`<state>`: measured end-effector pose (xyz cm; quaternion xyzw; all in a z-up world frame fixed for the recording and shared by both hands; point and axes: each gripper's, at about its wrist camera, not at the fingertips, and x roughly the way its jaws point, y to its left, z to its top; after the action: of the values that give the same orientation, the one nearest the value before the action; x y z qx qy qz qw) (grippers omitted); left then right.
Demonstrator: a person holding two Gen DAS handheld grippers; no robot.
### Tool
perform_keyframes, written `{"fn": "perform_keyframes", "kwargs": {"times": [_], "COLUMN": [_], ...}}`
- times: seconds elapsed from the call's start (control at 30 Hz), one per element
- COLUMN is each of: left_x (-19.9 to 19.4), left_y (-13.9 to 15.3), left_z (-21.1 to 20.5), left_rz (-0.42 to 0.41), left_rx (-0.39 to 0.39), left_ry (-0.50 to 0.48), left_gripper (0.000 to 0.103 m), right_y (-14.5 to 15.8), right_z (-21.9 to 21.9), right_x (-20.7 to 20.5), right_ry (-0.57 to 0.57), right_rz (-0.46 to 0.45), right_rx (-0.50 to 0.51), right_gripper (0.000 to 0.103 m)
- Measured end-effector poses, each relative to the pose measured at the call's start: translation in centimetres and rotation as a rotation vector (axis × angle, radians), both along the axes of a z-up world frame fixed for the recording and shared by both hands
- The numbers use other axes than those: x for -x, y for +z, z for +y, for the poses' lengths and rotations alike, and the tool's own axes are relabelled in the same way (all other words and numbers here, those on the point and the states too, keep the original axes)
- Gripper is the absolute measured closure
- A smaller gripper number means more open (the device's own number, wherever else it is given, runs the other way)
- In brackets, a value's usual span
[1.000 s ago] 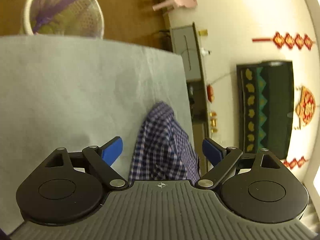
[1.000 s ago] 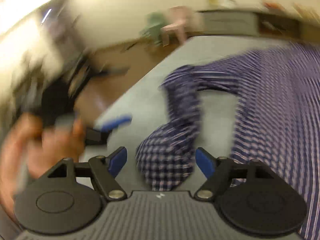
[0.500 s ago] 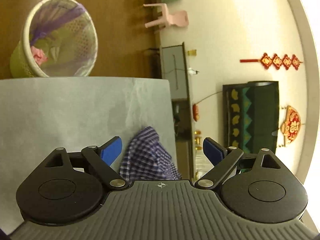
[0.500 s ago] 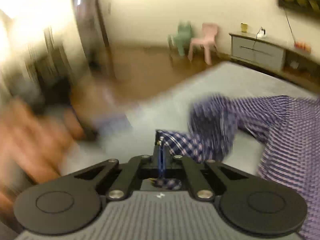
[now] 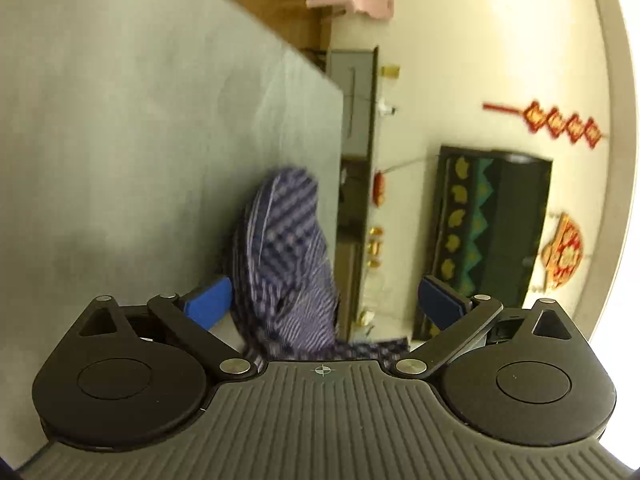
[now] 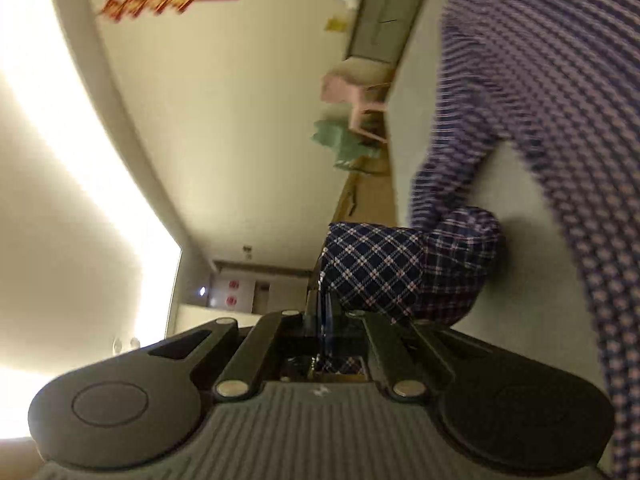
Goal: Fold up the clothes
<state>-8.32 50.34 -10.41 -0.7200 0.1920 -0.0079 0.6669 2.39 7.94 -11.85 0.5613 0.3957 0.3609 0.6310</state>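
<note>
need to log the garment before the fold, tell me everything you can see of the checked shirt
The checked shirt is thin woven cloth in navy with pale and pinkish lines. It lies spread and rumpled on the grey table cover, unfolded. One sleeve end is pinched in the shut right gripper, its cuff bunched just beyond the jaws. Another rumpled sleeve lies between the left gripper fingers, whose jaws are opening and do not press it.

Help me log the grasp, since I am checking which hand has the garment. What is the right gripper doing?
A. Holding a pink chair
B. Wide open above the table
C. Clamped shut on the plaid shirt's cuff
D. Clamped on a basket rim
C: in the right wrist view the right gripper is shut, with the plaid shirt's cuff pinched between its pads.
</note>
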Motion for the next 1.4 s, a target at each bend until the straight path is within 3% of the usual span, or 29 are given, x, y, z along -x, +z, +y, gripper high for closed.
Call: {"fn": "perform_keyframes", "kwargs": {"times": [0.13,0.17,0.23,0.27,0.3,0.37,0.4,0.47,0.53,0.67,0.7,0.83,1.03,1.1,1.13,1.17,1.23,1.4], "left_x": [-0.6,-0.9,-1.3,-1.4,-1.5,-1.5,-1.5,-1.6,-2.1,-3.1,-3.4,-3.6,-3.6,-3.5,-3.3,-3.2,-2.7,-0.2], "left_y": [-0.1,-0.2,-0.4,-0.4,-0.3,0.3,0.7,1.3,1.6,1.8,1.9,2.4,3.6,3.7,3.7,3.8,3.9,4.1], "left_z": [-2.3,-2.8,-3.1,-2.9,-2.6,-1.8,-1.3,-0.7,-0.6,-1.1,-1.2,-0.2,1.5,1.7,1.9,2.1,2.9,6.4], "left_rz": [-0.009,-0.013,-0.029,-0.041,-0.054,-0.077,-0.091,-0.122,-0.13,-0.134,-0.129,-0.121,-0.181,-0.195,-0.205,-0.214,-0.221,-0.174], "left_rx": [-0.012,-0.014,-0.02,-0.029,-0.039,-0.075,-0.084,-0.081,-0.083,-0.071,-0.074,-0.068,-0.077,-0.071,-0.07,-0.068,-0.068,-0.103], "left_ry": [-0.065,-0.082,-0.097,-0.1,-0.103,-0.101,-0.094,-0.112,-0.15,-0.237,-0.262,-0.314,-0.319,-0.312,-0.305,-0.298,-0.249,-0.045], "left_gripper": [0.011,0.017,0.038,0.06,0.081,0.101,0.102,0.102,0.102,0.102,0.102,0.101,0.097,0.097,0.097,0.096,0.088,0.076], "right_y": [-1.1,-1.2,-1.6,-1.7,-1.3,0.0,0.9,2.8,4.4,5.0,5.1,4.9,4.4,3.8,3.5,3.3,3.4,4.8], "right_z": [-1.7,-2.0,-0.9,-0.4,0.0,0.6,1.1,2.3,4.1,8.7,9.6,12.4,15.0,16.3,17.0,17.4,18.1,17.3], "right_x": [1.3,1.7,1.8,1.8,2.0,2.8,3.5,5.1,7.0,9.2,9.5,8.0,8.0,7.6,7.4,7.3,7.0,6.3], "right_ry": [-0.048,-0.056,-0.044,-0.026,0.007,0.08,0.116,0.145,0.159,0.226,0.237,0.276,0.428,0.46,0.476,0.495,0.507,0.472], "right_rz": [0.078,0.099,0.106,0.098,0.07,-0.012,-0.087,-0.303,-0.538,-0.875,-0.917,-0.931,-0.977,-0.981,-0.983,-0.971,-0.962,-0.965], "right_rx": [-0.052,-0.06,-0.016,0.041,0.127,0.335,0.475,0.733,0.945,1.128,1.141,1.149,1.144,1.165,1.176,1.195,1.225,1.141], "right_gripper": [0.101,0.1,0.099,0.097,0.097,0.089,0.082,0.053,0.04,0.019,0.025,0.022,0.016,0.02,0.039,0.071,0.099,0.103]}}
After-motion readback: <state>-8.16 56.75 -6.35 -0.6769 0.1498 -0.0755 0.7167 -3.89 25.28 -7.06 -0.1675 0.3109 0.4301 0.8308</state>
